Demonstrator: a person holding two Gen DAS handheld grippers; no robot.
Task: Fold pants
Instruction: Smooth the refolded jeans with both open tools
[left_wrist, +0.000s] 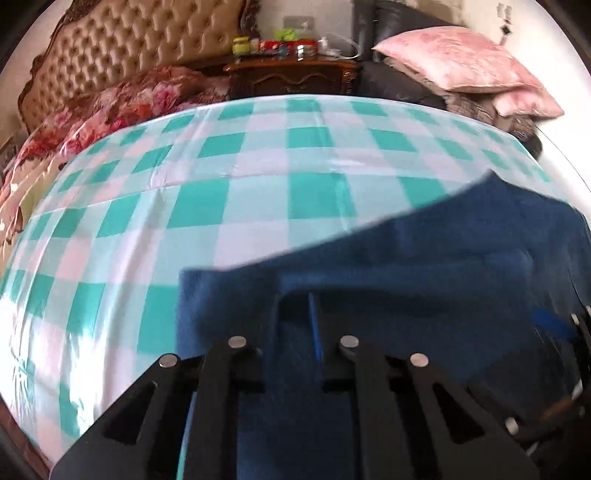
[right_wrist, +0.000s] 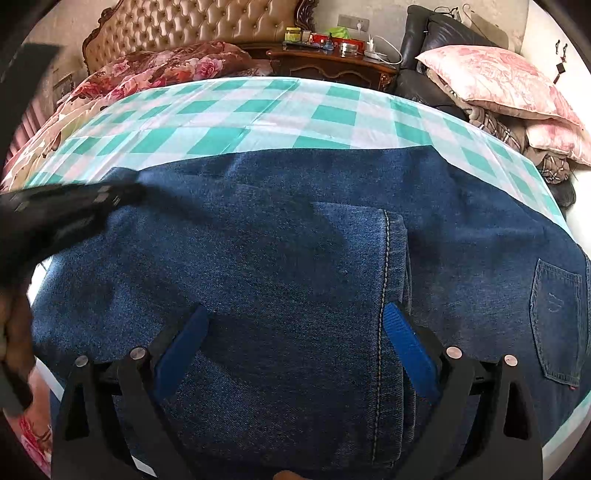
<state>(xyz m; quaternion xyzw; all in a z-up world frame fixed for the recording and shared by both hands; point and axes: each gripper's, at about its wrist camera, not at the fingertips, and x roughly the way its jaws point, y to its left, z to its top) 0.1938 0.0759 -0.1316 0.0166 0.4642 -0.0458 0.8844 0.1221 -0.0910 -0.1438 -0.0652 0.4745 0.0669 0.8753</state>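
Both wrist views close, angled down, sharing jeans (right_wrist: 280, 258)

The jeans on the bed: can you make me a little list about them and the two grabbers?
item: blue jeans, partly folded
lying on: green checked sheet
top layer: hemmed leg end laid over the rest
back pocket: showing, facing up
left hand-held gripper: nearly shut over the denim; grip unclear
right hand-held gripper: open above the hemmed end
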